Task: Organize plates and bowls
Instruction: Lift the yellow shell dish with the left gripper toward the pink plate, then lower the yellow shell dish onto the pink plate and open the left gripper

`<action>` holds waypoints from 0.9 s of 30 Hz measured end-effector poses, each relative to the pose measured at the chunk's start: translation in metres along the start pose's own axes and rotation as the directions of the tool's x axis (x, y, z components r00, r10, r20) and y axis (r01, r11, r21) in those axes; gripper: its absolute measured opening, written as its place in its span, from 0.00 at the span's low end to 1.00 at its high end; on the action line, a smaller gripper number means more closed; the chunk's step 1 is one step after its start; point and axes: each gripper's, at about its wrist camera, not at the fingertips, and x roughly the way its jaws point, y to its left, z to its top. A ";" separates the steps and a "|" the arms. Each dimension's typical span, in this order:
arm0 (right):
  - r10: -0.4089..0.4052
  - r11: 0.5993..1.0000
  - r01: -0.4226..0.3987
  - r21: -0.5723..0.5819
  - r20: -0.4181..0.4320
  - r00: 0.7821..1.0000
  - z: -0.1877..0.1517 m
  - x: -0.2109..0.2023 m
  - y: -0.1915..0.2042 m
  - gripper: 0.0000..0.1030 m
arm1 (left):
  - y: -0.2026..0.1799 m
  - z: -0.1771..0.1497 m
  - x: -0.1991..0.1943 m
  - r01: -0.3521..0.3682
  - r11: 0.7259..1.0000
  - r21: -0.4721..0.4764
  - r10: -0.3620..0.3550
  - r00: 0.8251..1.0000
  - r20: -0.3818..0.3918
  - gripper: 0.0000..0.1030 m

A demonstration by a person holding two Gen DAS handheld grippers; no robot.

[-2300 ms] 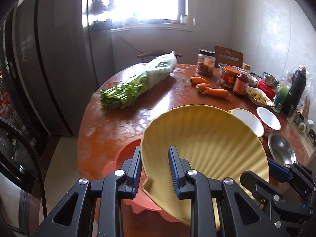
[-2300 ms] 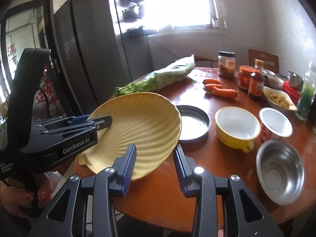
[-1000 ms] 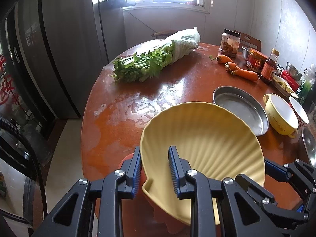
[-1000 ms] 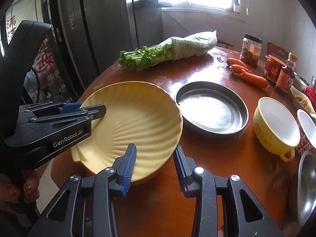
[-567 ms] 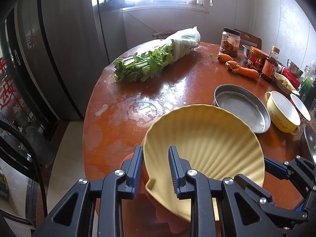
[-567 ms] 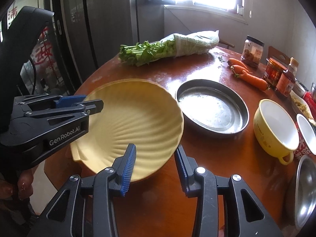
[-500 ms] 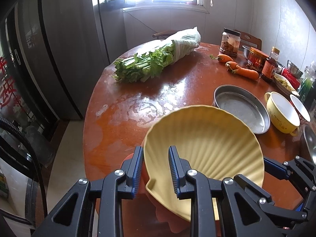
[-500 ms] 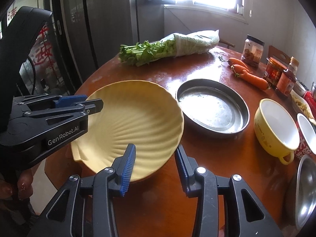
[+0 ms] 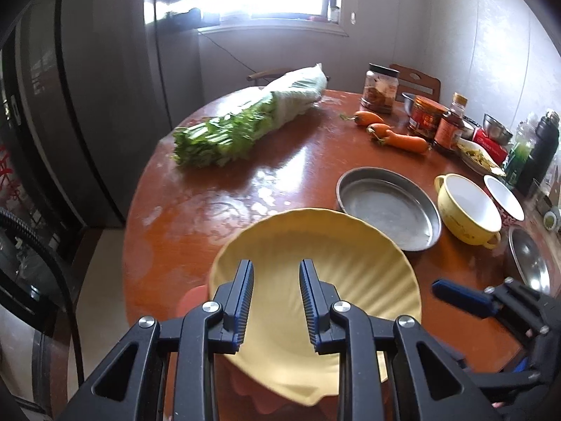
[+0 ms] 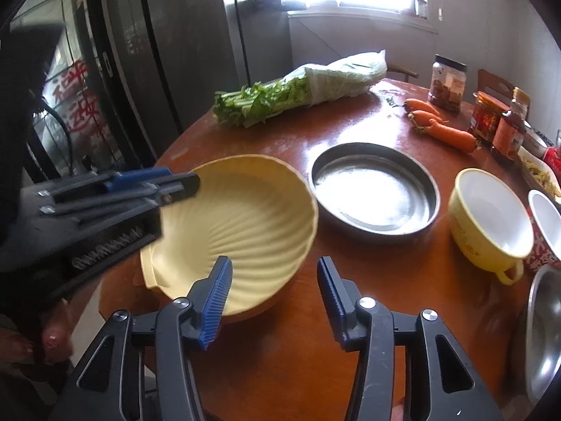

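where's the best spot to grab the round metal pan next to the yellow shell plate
Take the metal pan by its low upright rim, probably the near-right edge, with one of the fingers of the right gripper inside the wall and one outside. That arc faces bare table; the shell plate crowds its left side and the yellow bowl its right.

A pale yellow shell-shaped plate (image 10: 245, 221) with ribbed grooves sits on an orange plate (image 9: 191, 303) at the table's near edge. Just right of it lies a round metal pan (image 10: 375, 191), then a yellow handled bowl (image 10: 491, 221), a white cup (image 10: 545, 224) and a steel bowl (image 10: 545, 329).
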 end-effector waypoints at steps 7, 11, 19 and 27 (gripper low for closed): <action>-0.071 0.995 0.068 0.068 0.037 0.997 0.017 -0.011 -0.038 0.56 | -0.014 -0.002 0.011 0.016 1.000 0.024 -0.016 1.000 -0.025 0.26; -0.118 0.990 0.117 0.076 0.015 0.993 0.027 0.002 -0.058 0.56 | -0.019 -0.003 0.018 0.011 0.999 0.039 -0.009 0.999 -0.040 0.26; -0.116 0.992 0.118 0.049 -0.042 0.992 0.045 0.038 -0.072 0.56 | -0.018 -0.006 0.029 0.009 0.999 0.051 -0.006 0.998 -0.069 0.31; -0.085 0.995 0.089 0.040 -0.093 0.992 0.045 0.059 -0.073 0.50 | -0.019 -0.005 0.028 0.022 0.998 0.058 -0.019 0.998 -0.060 0.43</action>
